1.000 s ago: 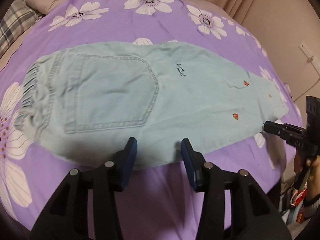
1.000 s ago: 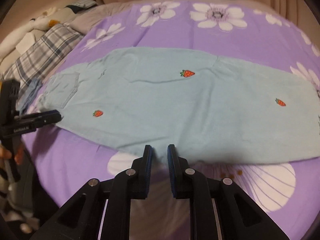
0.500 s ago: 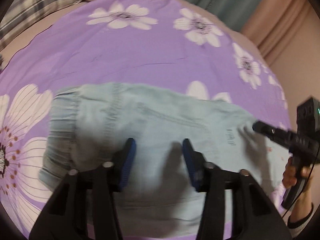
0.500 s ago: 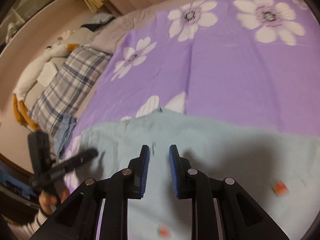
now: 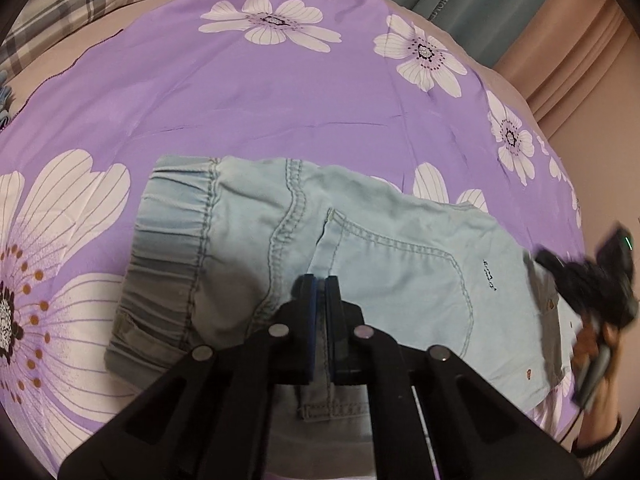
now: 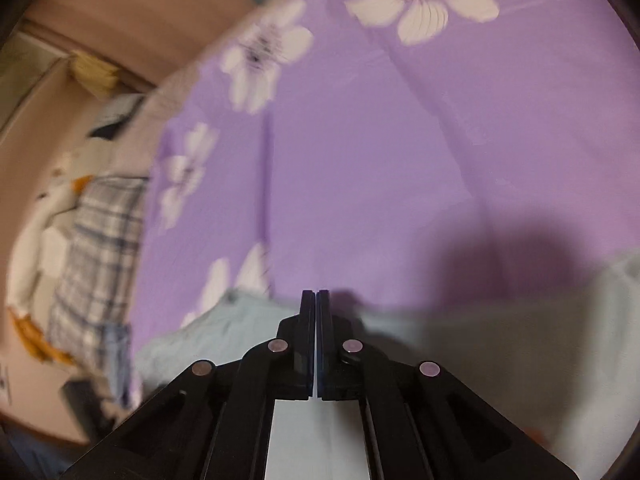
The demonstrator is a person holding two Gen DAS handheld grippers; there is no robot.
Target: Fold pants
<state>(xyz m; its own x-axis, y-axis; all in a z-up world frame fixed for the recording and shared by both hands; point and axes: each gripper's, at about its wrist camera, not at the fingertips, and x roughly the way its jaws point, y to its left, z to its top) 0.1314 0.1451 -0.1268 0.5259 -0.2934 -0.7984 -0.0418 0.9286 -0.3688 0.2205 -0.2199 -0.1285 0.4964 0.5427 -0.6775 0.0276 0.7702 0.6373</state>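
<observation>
Light blue pants (image 5: 384,256) lie flat on the purple flowered bedspread (image 5: 280,92), waistband to the left, back pocket facing up. My left gripper (image 5: 320,284) is shut on the pants fabric near the pocket's top edge; a fold of cloth shows between its arms. My right gripper (image 6: 315,298) is shut, with pale blue pants fabric (image 6: 500,344) under and between its arms; this view is blurred. The right gripper also shows in the left wrist view (image 5: 584,280), blurred, at the pants' right end.
A plaid pillow (image 5: 80,0) lies at the far left of the bed, also in the right wrist view (image 6: 96,248). A stuffed white goose (image 6: 44,232) lies beside it. Teal and pink curtains (image 5: 520,12) hang behind the bed.
Both grippers have closed; half a second ago their jaws were apart. Both have dropped lower onto the pants, and the right wrist view has swung left and blurred.
</observation>
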